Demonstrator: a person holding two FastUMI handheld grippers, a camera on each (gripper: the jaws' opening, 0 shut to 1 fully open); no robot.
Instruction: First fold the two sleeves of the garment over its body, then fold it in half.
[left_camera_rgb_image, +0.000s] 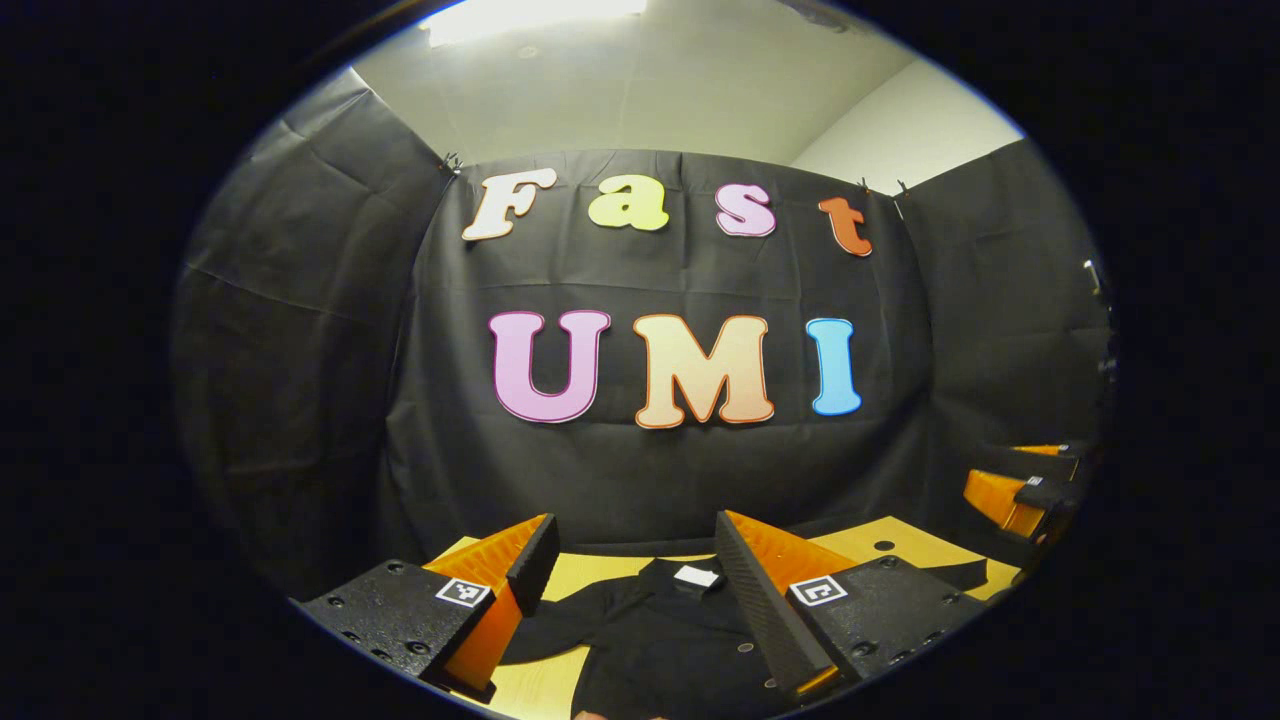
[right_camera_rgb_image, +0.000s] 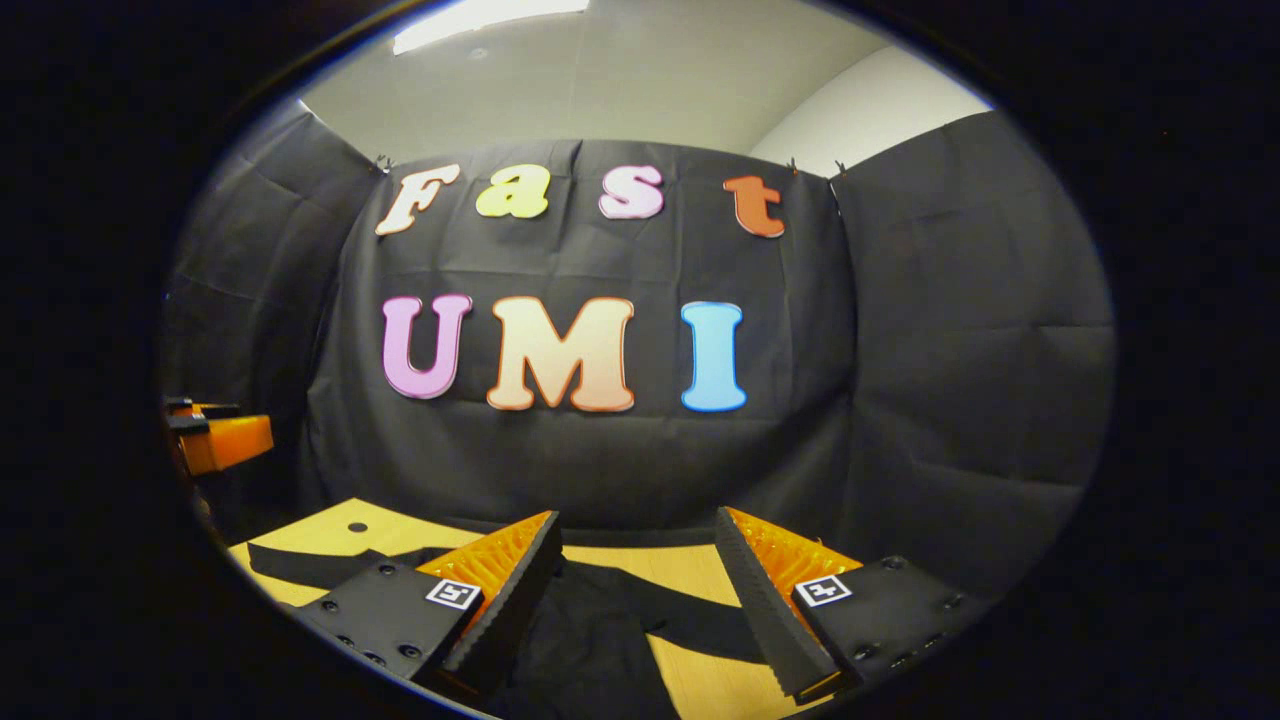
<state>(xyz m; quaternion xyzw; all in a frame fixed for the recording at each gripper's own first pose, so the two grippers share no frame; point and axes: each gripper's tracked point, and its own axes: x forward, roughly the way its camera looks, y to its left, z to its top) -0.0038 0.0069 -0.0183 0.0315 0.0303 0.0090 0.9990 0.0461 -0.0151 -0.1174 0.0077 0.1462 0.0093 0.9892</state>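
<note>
Left gripper (left_camera_rgb_image: 630, 560): your fingers stand wide apart with nothing between them, raised above the desk (left_camera_rgb_image: 860, 545) and pointed level at the booth wall. Below the gap lies the garment (left_camera_rgb_image: 660, 640), dark, flat on the wooden top, its collar with a white neck label (left_camera_rgb_image: 696, 576) toward the far edge. One sleeve (left_camera_rgb_image: 965, 573) runs out toward the right edge of the desk, beyond your right-hand finger.

Right gripper (right_camera_rgb_image: 635, 565): fingers likewise spread wide and holding nothing, raised and level. Dark cloth of the garment (right_camera_rgb_image: 580, 640) lies beneath and between them; a long dark strip, judged to be a sleeve (right_camera_rgb_image: 300, 565), stretches toward the left edge of the desk (right_camera_rgb_image: 700, 680) near a small hole in the top.

Other gripper as seen across: at the right margin of the left gripper view (left_camera_rgb_image: 1020, 495); at the left margin of the right gripper view (right_camera_rgb_image: 215, 440). The two are well apart.

Status, judged: both sleeves lie spread; no fold made yet.

Handling note for the first fold:
- Tip each gripper downward until the cuff shows between your fingers.
- Pinch the top cloth at the sleeve end, not the body under it.
- Lift low, carry the sleeve across the chest, lay it flat.
- Release before drawing back, so the cloth does not drag.
- Keep the collar square to the far edge.
</note>
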